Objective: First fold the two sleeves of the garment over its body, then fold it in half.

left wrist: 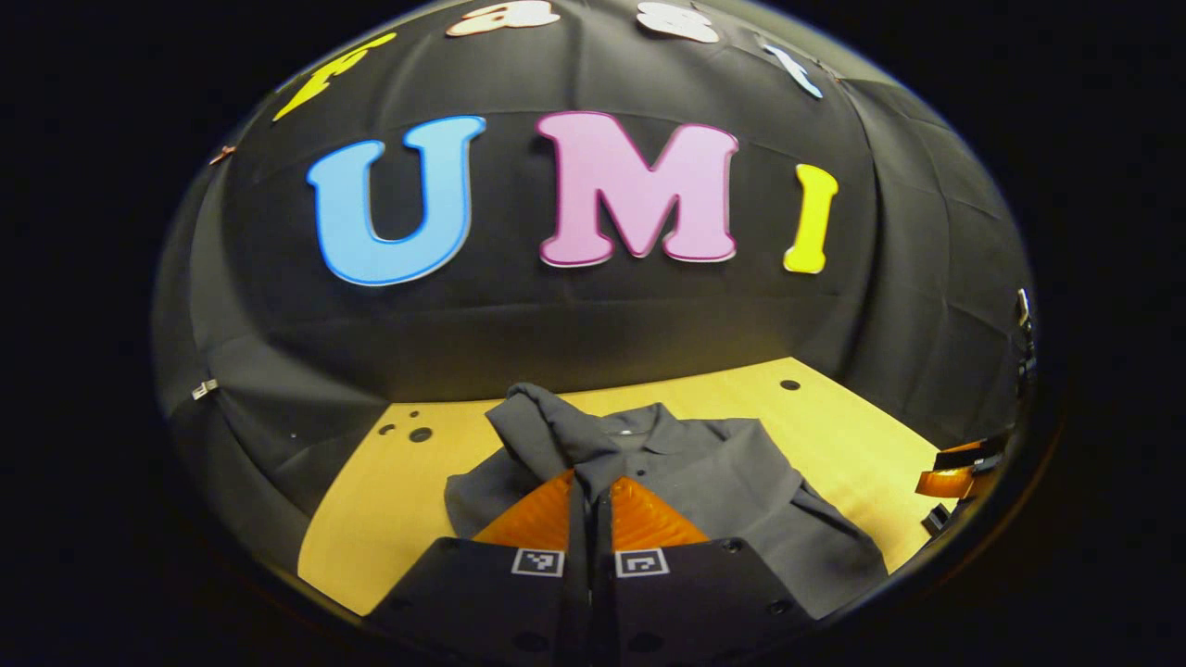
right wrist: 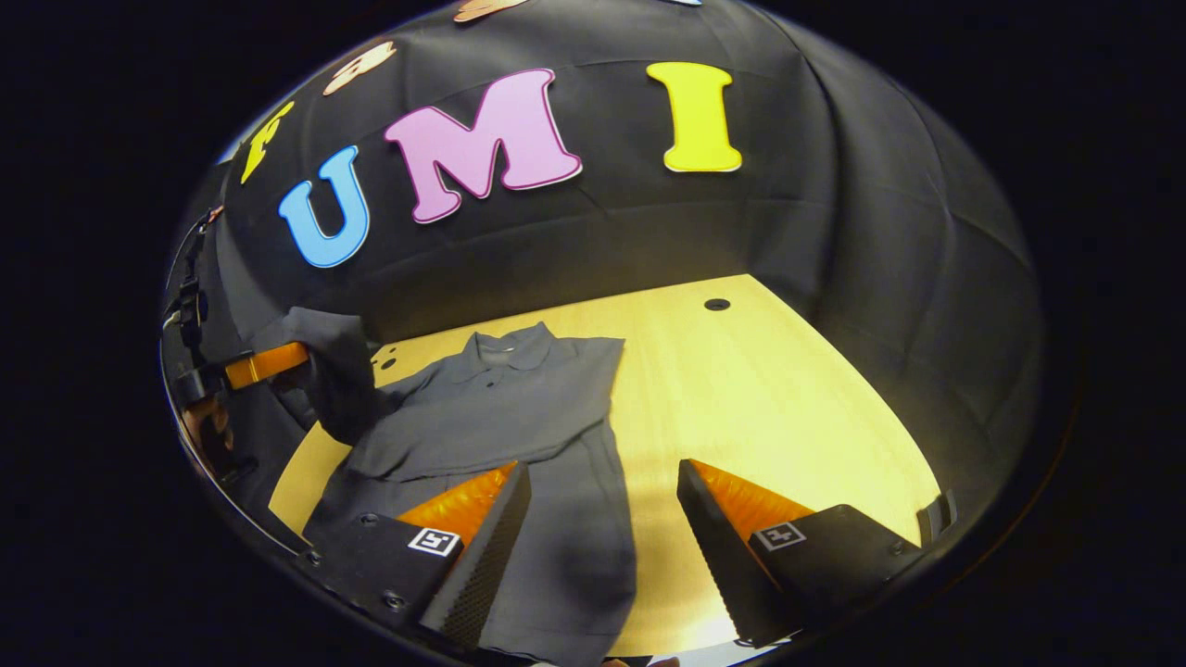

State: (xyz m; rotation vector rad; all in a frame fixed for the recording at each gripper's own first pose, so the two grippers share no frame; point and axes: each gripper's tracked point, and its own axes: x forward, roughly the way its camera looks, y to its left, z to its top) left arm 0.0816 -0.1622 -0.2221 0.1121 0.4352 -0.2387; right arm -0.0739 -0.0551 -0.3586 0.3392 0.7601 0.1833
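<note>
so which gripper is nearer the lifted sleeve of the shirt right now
Left. The left gripper is shut on the lifted sleeve, holding it up above the shirt. The right gripper hangs open over the shirt's lower part, apart from that sleeve.

The left hand-held gripper, low at centre of the left gripper view, has its fingers pressed together on grey cloth. The right hand-held gripper is spread wide, gripping nothing.

Black cloth wall, light wooden table
</note>
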